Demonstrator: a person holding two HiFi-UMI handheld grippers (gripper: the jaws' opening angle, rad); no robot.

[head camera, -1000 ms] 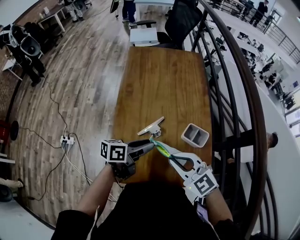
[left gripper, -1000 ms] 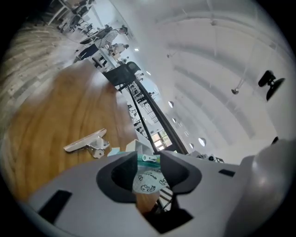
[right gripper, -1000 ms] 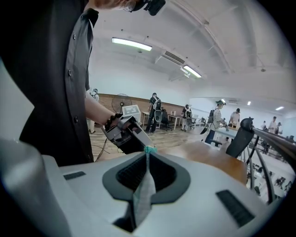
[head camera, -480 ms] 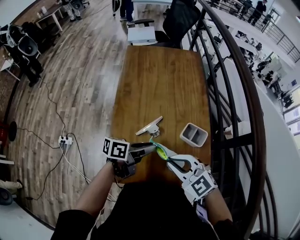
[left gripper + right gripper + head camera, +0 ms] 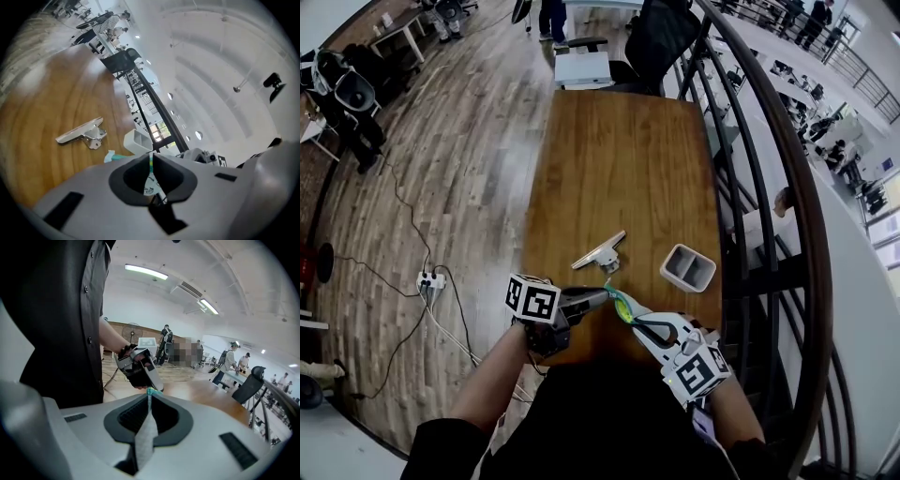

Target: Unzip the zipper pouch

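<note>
The zipper pouch (image 5: 622, 305), small with green and yellow colouring and a teal end, hangs in the air over the table's near edge between my two grippers. My left gripper (image 5: 605, 296) comes in from the left; its jaws have just been closing and now pinch a thin edge of the pouch (image 5: 151, 180). In the left gripper view, the left gripper (image 5: 151, 161) shows no gap between its pads. My right gripper (image 5: 636, 319) is shut on the pouch's other end. In the right gripper view the pouch (image 5: 146, 432) rises as a pale strip between the right gripper's (image 5: 149, 397) pads, and the left gripper (image 5: 140, 369) is just beyond.
A metal binder clip (image 5: 600, 253) lies on the wooden table (image 5: 619, 159) just beyond the pouch. A white two-compartment holder (image 5: 688, 269) stands to its right near the table edge. A dark railing (image 5: 787, 216) runs along the right; an office chair (image 5: 661, 42) stands at the far end.
The left gripper's jaws have closed onto the pouch's end. Both hands and the pouch have stayed in nearly the same place.
</note>
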